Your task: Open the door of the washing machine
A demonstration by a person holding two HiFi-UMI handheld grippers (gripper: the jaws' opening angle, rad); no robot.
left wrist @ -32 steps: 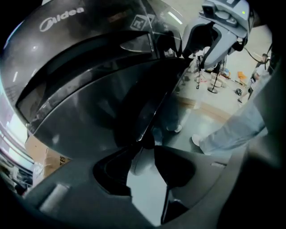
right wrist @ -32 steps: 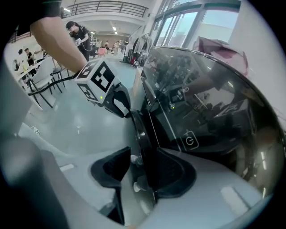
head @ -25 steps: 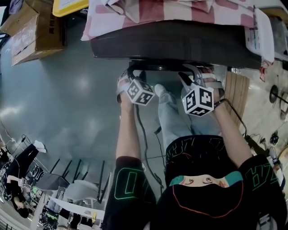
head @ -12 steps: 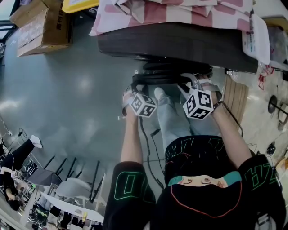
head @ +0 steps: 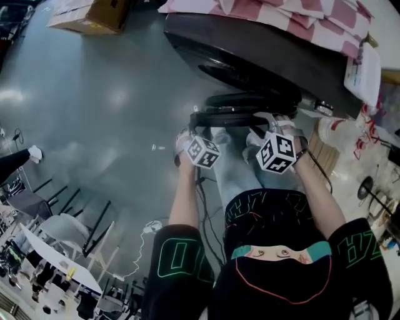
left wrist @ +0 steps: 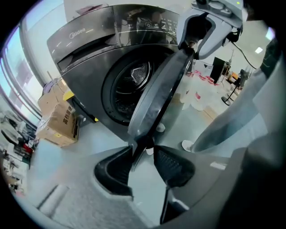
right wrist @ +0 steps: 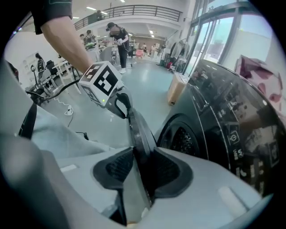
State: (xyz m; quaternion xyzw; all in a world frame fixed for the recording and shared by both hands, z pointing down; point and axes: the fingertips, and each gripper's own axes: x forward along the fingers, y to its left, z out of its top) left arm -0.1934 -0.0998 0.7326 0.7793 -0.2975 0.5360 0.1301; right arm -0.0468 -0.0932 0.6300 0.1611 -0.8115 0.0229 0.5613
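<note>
The dark front-loading washing machine (head: 250,53) stands at the top of the head view, and its round door (head: 237,100) has swung out towards me. In the left gripper view the door (left wrist: 161,94) runs edge-on away from the open drum (left wrist: 132,85). My left gripper (left wrist: 143,152) straddles the door's lower rim. Its jaws are closing, with the rim against one pad and a gap to the other. My right gripper (right wrist: 143,154) is shut on the rim farther along, with the door (right wrist: 138,129) filling its jaws. Both grippers sit side by side, the left gripper (head: 199,123) and the right gripper (head: 266,122).
A pink checked cloth (head: 300,19) lies on top of the machine. A cardboard box (left wrist: 58,118) stands on the floor beside it. My legs (head: 240,169) and a cable (head: 206,206) are just below the door. Chairs and tables (head: 62,231) crowd the lower left.
The door has swung farther out from the machine. Both grippers came back towards me with it, and the head view has turned.
</note>
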